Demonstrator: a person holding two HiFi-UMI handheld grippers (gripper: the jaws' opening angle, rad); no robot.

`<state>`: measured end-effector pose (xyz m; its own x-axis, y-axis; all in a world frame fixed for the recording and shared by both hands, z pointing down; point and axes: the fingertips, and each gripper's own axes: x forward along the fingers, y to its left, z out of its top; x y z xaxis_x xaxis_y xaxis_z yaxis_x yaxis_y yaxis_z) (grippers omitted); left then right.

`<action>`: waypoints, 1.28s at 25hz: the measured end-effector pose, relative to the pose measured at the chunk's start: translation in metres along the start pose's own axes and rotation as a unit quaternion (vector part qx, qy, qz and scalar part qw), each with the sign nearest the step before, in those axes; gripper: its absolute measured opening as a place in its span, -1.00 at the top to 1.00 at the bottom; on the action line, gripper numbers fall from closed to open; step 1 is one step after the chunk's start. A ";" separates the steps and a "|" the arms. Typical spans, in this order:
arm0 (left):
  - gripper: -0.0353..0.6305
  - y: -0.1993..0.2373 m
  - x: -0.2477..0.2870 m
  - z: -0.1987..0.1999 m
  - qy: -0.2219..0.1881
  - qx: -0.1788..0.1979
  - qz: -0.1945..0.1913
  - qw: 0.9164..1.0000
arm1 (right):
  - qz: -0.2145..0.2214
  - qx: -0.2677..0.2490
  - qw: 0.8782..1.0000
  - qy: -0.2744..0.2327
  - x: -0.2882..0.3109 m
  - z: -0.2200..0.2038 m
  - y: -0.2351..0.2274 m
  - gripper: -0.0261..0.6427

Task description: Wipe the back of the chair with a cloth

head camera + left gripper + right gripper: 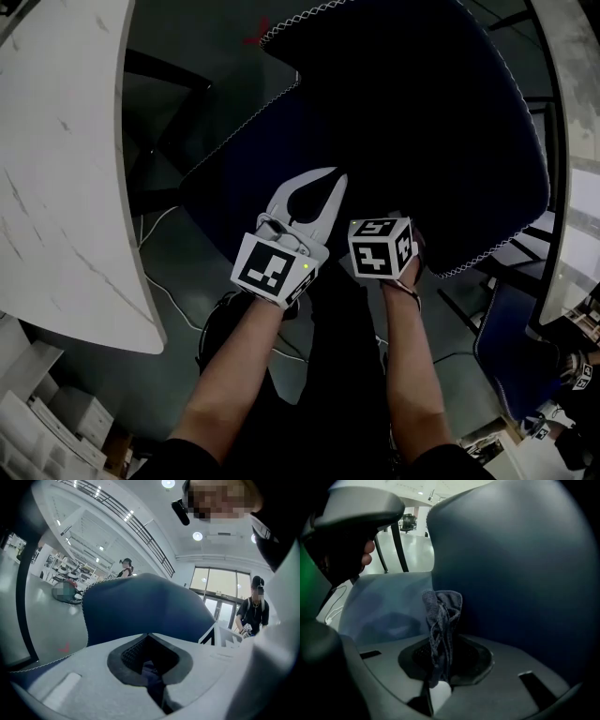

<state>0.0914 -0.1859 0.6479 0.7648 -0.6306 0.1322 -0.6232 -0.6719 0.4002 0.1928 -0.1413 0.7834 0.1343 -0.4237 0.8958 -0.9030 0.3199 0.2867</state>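
Note:
A dark blue chair [422, 122] with white stitching fills the upper head view. My left gripper [333, 178] has its white jaws shut beside the chair's edge, and I see nothing clearly held in them. In the left gripper view the left gripper [148, 634] points at the blue chair back [140, 606]. Only the marker cube [380, 246] of my right gripper shows in the head view; its jaws are hidden against the chair. My right gripper [443, 641] is shut on a grey-blue cloth [443, 613], which stands bunched up against the chair back [515, 564].
A white marble table [56, 187] curves along the left, and another table edge [572, 141] runs down the right. Cables [159, 281] lie on the grey floor. A second blue chair [511, 347] stands lower right. A person [253, 609] stands in the background.

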 end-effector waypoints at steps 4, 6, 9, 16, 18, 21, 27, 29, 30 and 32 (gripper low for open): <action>0.87 -0.015 -0.004 0.015 0.006 -0.010 -0.001 1.000 | 0.004 0.016 1.000 0.010 -0.026 0.003 -0.010 0.69; 0.87 -0.022 -0.006 0.020 0.008 -0.014 -0.003 1.000 | 0.007 0.027 0.999 0.015 -0.035 0.004 -0.014 0.69; 0.87 -0.027 -0.009 0.026 0.011 -0.017 -0.004 1.000 | 0.005 0.038 0.999 0.017 -0.046 0.010 -0.020 0.69; 0.87 -0.034 -0.016 0.051 0.014 -0.020 -0.005 1.000 | -0.015 0.046 0.998 0.033 -0.078 0.021 -0.038 0.69; 0.87 -0.036 -0.018 0.059 0.015 -0.020 -0.006 1.000 | -0.020 0.048 0.998 0.037 -0.087 0.025 -0.044 0.69; 0.87 -0.044 -0.020 0.071 0.018 -0.020 -0.011 1.000 | -0.025 0.052 0.998 0.040 -0.102 0.030 -0.053 0.69; 0.87 -0.066 -0.022 0.099 0.026 -0.013 -0.027 0.999 | -0.042 0.067 0.996 0.042 -0.137 0.041 -0.082 0.69; 0.87 -0.072 -0.022 0.105 0.030 -0.012 -0.032 0.999 | -0.045 0.073 0.995 0.042 -0.147 0.043 -0.091 0.69; 0.87 -0.076 -0.022 0.108 0.032 -0.012 -0.035 0.999 | -0.046 0.076 0.995 0.043 -0.152 0.044 -0.095 0.69; 0.87 -0.084 -0.020 0.112 0.036 -0.010 -0.043 0.998 | -0.047 0.079 0.995 0.043 -0.160 0.046 -0.100 0.69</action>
<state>0.1096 -0.1602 0.5105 0.8256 -0.5406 0.1617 -0.5519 -0.7139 0.4310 0.2430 -0.1442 0.5957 0.2500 -0.3703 0.8947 -0.9368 0.1410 0.3201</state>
